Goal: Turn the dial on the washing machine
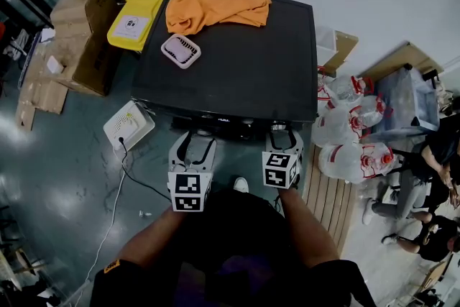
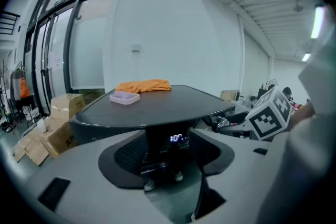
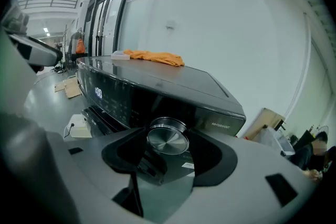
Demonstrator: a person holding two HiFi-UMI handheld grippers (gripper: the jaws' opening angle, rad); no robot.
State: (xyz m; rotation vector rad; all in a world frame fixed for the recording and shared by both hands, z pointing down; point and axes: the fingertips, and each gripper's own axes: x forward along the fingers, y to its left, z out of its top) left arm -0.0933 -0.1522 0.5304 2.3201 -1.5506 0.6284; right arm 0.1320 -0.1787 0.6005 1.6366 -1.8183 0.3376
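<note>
The black washing machine (image 1: 237,68) stands in front of me, seen from above in the head view. Its round silver dial (image 3: 168,139) sits on the front panel toward the right end. My right gripper (image 3: 168,147) is at the dial, its two dark pads against the dial's sides, shut on it; in the head view the right gripper (image 1: 285,134) is at the machine's front right. My left gripper (image 1: 192,144) hovers before the front left, open and holding nothing. Between its jaws the lit display (image 2: 176,138) shows.
An orange cloth (image 1: 215,5) and a small pink-white tray (image 1: 180,50) lie on the machine's lid. Cardboard boxes (image 1: 83,32) and a yellow box (image 1: 134,21) stand at left. A white box (image 1: 129,126) with a cable lies on the floor. Water bottles (image 1: 352,126) and people (image 1: 424,190) are at right.
</note>
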